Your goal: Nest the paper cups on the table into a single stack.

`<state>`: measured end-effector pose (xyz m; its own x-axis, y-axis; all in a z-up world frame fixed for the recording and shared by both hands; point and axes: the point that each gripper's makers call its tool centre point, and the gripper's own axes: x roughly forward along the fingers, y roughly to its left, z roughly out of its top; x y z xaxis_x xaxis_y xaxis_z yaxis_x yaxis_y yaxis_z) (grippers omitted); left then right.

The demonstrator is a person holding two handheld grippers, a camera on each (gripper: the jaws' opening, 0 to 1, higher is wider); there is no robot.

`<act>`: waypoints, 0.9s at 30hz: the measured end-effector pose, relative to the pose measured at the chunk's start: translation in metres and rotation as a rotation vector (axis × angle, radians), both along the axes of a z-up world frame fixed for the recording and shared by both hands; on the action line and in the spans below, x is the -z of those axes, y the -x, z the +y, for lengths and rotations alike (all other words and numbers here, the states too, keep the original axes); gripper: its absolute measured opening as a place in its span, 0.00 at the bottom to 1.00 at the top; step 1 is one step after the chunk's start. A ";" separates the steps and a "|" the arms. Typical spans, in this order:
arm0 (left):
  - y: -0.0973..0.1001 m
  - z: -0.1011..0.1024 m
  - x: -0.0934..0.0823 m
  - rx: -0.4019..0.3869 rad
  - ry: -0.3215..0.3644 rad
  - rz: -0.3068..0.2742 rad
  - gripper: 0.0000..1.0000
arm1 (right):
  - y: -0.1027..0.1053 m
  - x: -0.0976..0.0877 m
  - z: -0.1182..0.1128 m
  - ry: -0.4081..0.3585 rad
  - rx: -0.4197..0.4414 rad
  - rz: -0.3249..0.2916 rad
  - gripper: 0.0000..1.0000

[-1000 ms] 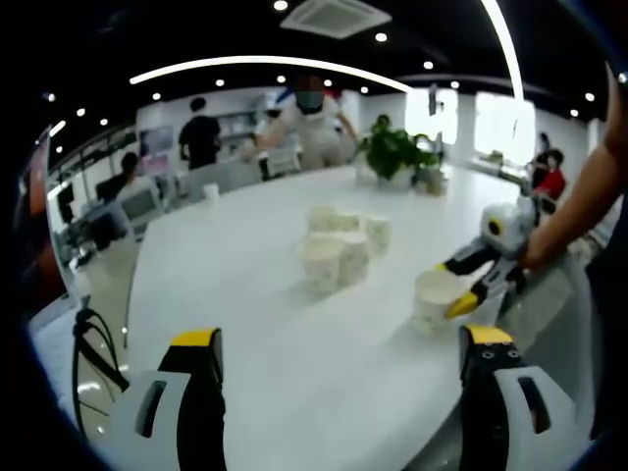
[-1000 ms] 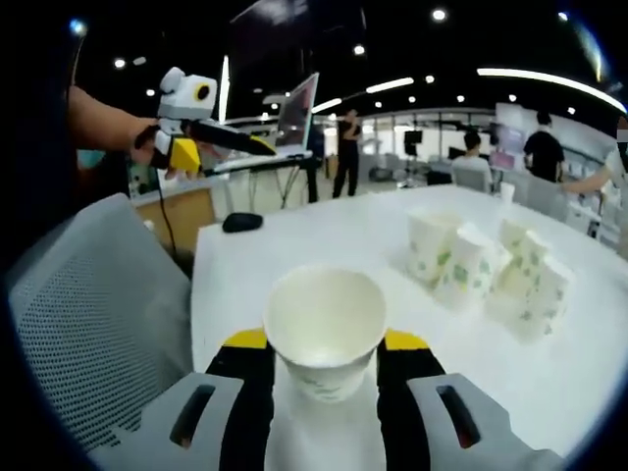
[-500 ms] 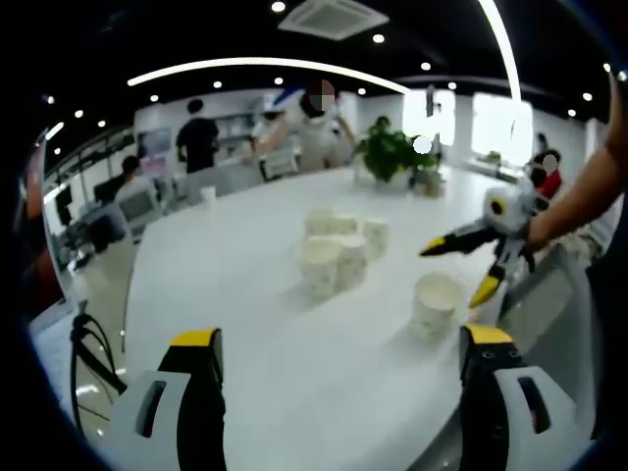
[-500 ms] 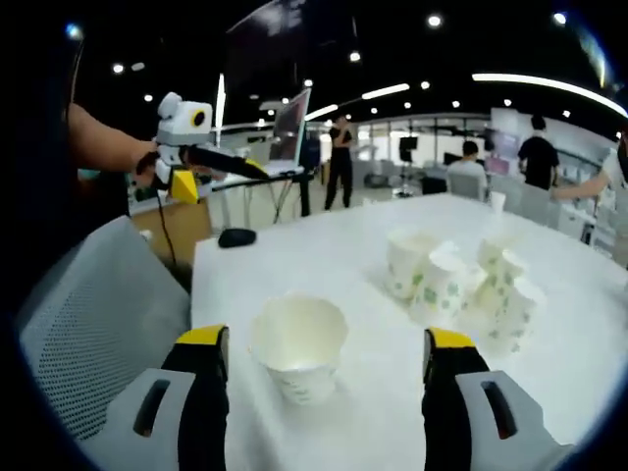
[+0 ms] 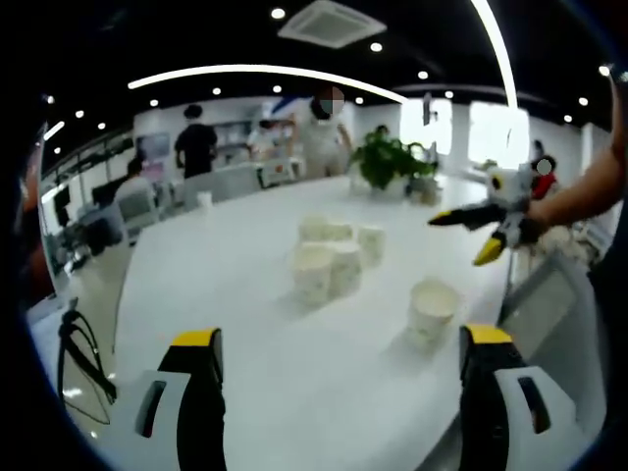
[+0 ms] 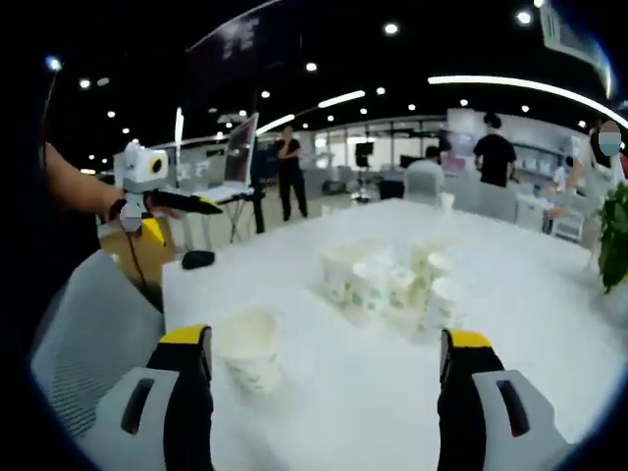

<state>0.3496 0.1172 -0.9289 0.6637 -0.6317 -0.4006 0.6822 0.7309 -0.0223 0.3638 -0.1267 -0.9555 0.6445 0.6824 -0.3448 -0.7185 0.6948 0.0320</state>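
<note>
A cluster of several white paper cups (image 5: 329,255) with green print stands mid-table on the white table (image 5: 245,324). A single cup (image 5: 432,309) stands upright apart from it, nearer the table's right edge. My left gripper (image 5: 343,392) is open and empty, well short of all cups. In the left gripper view the right gripper (image 5: 481,231) hangs in a hand above and beyond the single cup, jaws apart. In the right gripper view my right gripper (image 6: 329,392) is open, with the single cup (image 6: 247,348) just ahead of its left jaw and the cluster (image 6: 392,280) farther on. The left gripper (image 6: 157,201) hovers at far left.
A potted plant (image 5: 388,157) stands at the table's far end. A grey mesh chair (image 6: 88,334) sits by the table edge. A black mouse (image 6: 196,259) lies near the table corner, a laptop (image 6: 240,147) beyond it. People stand and sit in the background.
My right gripper opened, let go of the single cup and drew back and up from it; the cup now stands alone on the table. My left gripper stayed open.
</note>
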 end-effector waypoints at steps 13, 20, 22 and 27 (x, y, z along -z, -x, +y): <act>0.010 0.007 0.010 -0.011 -0.005 0.011 1.00 | -0.001 0.001 -0.034 0.031 0.103 -0.016 1.00; 0.014 0.018 0.020 -0.036 0.007 0.039 1.00 | 0.001 0.004 -0.025 0.118 0.046 -0.029 0.99; 0.015 0.020 0.023 -0.027 -0.010 0.030 1.00 | 0.002 0.003 -0.025 0.114 0.044 -0.029 1.00; 0.010 0.019 0.023 -0.035 0.032 0.024 0.98 | -0.001 0.004 -0.030 0.081 0.076 -0.008 0.99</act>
<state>0.3394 0.1357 -0.9521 0.6761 -0.6210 -0.3967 0.6551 0.7530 -0.0623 0.3648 -0.1568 -0.9590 0.6962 0.6017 -0.3915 -0.6637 0.7473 -0.0317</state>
